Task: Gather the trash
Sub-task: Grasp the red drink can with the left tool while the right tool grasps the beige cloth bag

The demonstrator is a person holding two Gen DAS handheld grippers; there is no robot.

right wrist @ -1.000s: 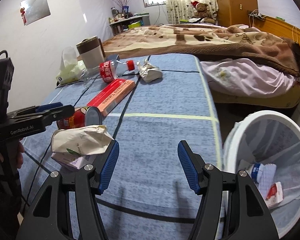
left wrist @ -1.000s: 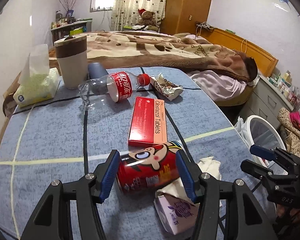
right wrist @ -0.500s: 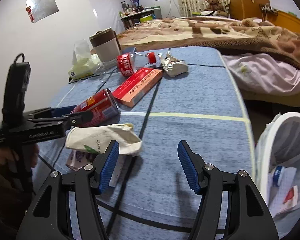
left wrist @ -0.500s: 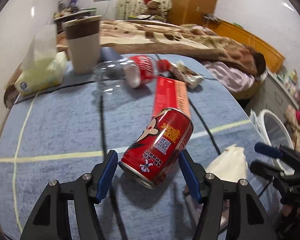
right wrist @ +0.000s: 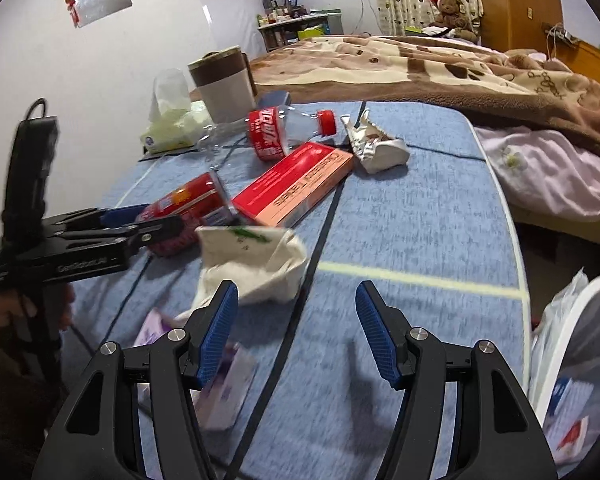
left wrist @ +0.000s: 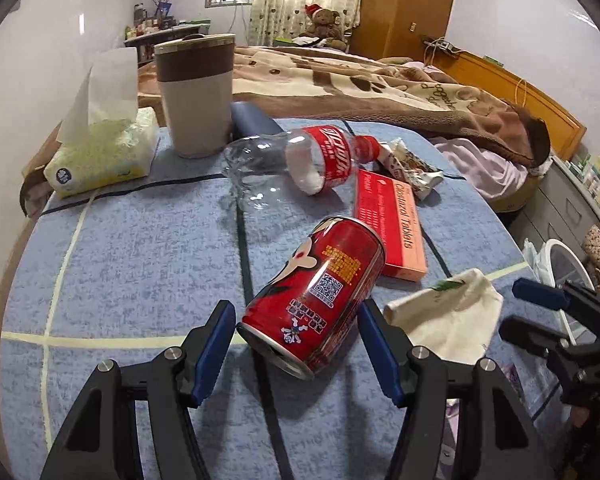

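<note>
A red drink can (left wrist: 320, 284) points away from me, tilted, between the blue pads of my left gripper (left wrist: 296, 320), which press on both its sides. From the right wrist view the same can (right wrist: 184, 204) sits in the left gripper (right wrist: 164, 216). A crumpled white bag (right wrist: 256, 264) lies just beyond the left fingertip of my right gripper (right wrist: 297, 300), whose jaws are opening with nothing between them. A red tablet box (left wrist: 388, 220), an empty cola bottle (left wrist: 300, 156) and a foil wrapper (left wrist: 412, 168) lie farther back on the blue cloth (left wrist: 140, 260).
A white mesh bin (right wrist: 560, 320) with trash inside stands off the table's right edge. A purple carton (right wrist: 224, 384) lies under my right gripper's left finger. A brown-banded cup (left wrist: 196, 92) and a tissue pack (left wrist: 104, 152) stand at the back left. Behind is a bed.
The can turned from crosswise to lengthwise between the left fingers, which widened, and it now moves with them. The right gripper swung left toward the white bag; the bin slid to the view's edge.
</note>
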